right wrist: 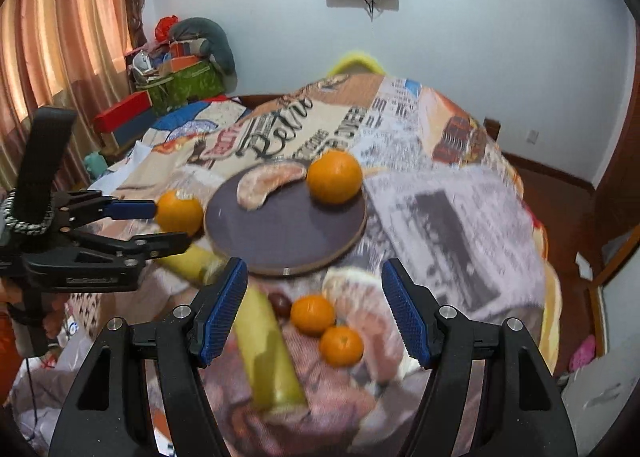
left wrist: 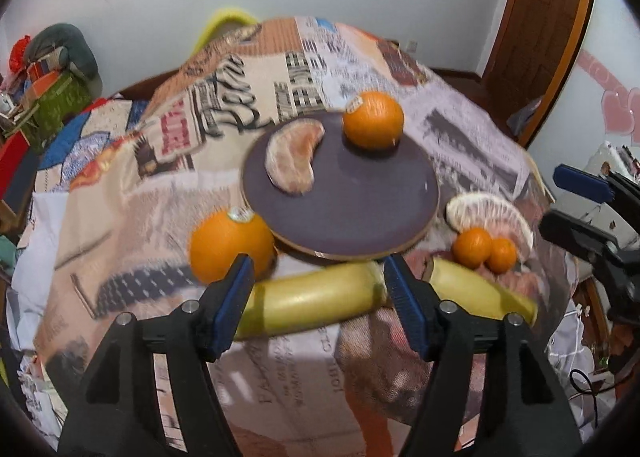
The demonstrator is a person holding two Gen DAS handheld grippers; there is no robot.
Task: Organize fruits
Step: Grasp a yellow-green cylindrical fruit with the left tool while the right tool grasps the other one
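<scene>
- Your left tool (left wrist: 318, 289) sits at the bottom centre of the left wrist view with its blue pads spread apart, gripping nothing; a pale yellow fruit piece (left wrist: 312, 303) lies on the table just beyond the gap between them.
- Your right tool (right wrist: 314, 311) is also spread wide and empty at the bottom centre of its own view, above a second yellow fruit piece (right wrist: 270, 357) and two small oranges (right wrist: 313, 314).
- The dark round plate (left wrist: 360, 209) rests in the middle of the frame on the patterned tablecloth (left wrist: 120, 217). On it you have a pomelo wedge (left wrist: 294, 155) toward the upper left and a large orange (left wrist: 373, 120) at its upper right edge.
- Another large orange (left wrist: 230, 245) sits on the cloth just beside the plate's lower left rim.
- A second pomelo wedge (left wrist: 492, 217) lies right of the plate, touching the small oranges.
- A small dark fruit (right wrist: 280, 303) shows beside the nearer yellow piece in the right view; it is too blurred to identify.
</scene>
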